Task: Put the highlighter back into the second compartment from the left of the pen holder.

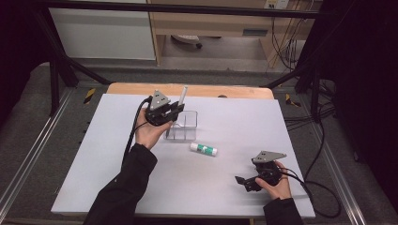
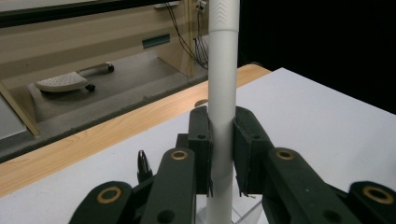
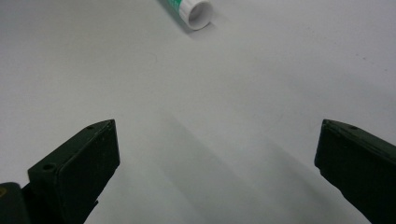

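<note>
At the left of the high view, the person's left hand holds the left tool above the clear plastic holder that stands on the white bench. This tool is clamped on a white pen, which stands nearly upright with its top leaning slightly away; in the left gripper view the pads press the barrel from both sides. Just beside the holder, toward the person, a white glue stick with a green label lies flat on the bench. Farther right, the right tool rests low in the right hand, its jaws wide apart with nothing between them, well apart from the glue stick.
</note>
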Demonstrator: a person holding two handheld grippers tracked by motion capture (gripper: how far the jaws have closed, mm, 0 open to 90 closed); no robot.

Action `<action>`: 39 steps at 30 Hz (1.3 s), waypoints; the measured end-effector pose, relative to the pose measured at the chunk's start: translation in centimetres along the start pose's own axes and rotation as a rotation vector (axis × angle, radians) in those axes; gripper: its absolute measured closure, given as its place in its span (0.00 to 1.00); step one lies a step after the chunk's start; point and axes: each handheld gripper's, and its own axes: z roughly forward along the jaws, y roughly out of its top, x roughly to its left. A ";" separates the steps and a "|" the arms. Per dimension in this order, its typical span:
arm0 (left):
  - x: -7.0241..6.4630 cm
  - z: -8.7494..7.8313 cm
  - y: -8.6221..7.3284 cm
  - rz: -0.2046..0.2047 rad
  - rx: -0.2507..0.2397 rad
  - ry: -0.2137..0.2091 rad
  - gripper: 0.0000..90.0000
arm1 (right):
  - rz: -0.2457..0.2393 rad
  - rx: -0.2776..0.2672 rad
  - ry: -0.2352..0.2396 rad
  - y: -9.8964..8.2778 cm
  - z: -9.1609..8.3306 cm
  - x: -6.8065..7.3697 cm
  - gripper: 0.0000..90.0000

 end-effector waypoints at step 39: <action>1.0 4.2 -3.9 -0.001 0.092 0.019 0.86 | -0.005 0.002 0.004 0.0 0.0 0.0 0.01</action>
